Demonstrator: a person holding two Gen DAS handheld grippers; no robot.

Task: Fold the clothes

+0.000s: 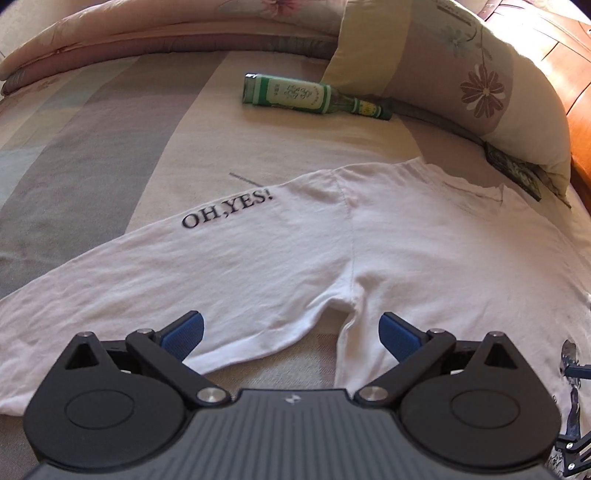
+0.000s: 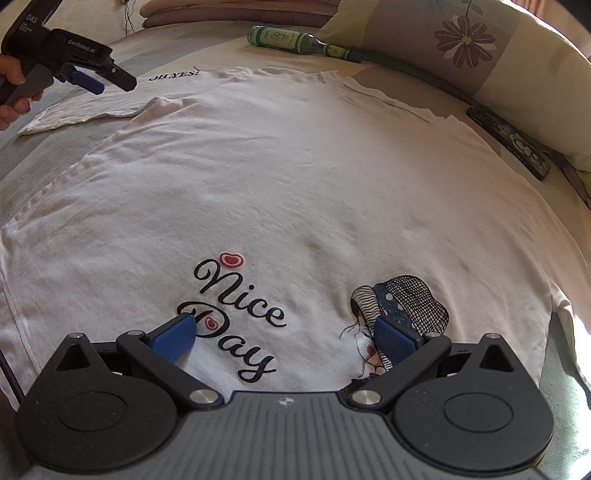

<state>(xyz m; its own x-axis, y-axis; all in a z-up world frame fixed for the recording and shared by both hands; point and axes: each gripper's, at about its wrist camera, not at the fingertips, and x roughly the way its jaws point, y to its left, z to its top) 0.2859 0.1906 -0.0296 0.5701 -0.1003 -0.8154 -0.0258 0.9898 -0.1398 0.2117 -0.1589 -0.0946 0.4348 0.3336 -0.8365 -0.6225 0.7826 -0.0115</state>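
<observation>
A white T-shirt (image 2: 295, 177) lies spread flat on the bed, printed "Nice Day" with a drawing of a hat. Its sleeve (image 1: 184, 266) reads "OH,YES!" and stretches out to the left. My left gripper (image 1: 291, 332) hovers open just over the armpit where sleeve meets body, nothing between its blue pads. From the right wrist view the left gripper (image 2: 96, 83) shows above the sleeve, held by a hand (image 2: 13, 88). My right gripper (image 2: 284, 336) stands open low over the chest print, holding nothing.
A green glass bottle (image 1: 314, 98) lies on the striped bedsheet (image 1: 92, 147) beyond the shirt. A floral pillow (image 1: 461, 74) and a dark remote (image 2: 509, 142) sit at the right by the shirt's far edge. A folded quilt (image 1: 147, 33) runs along the back.
</observation>
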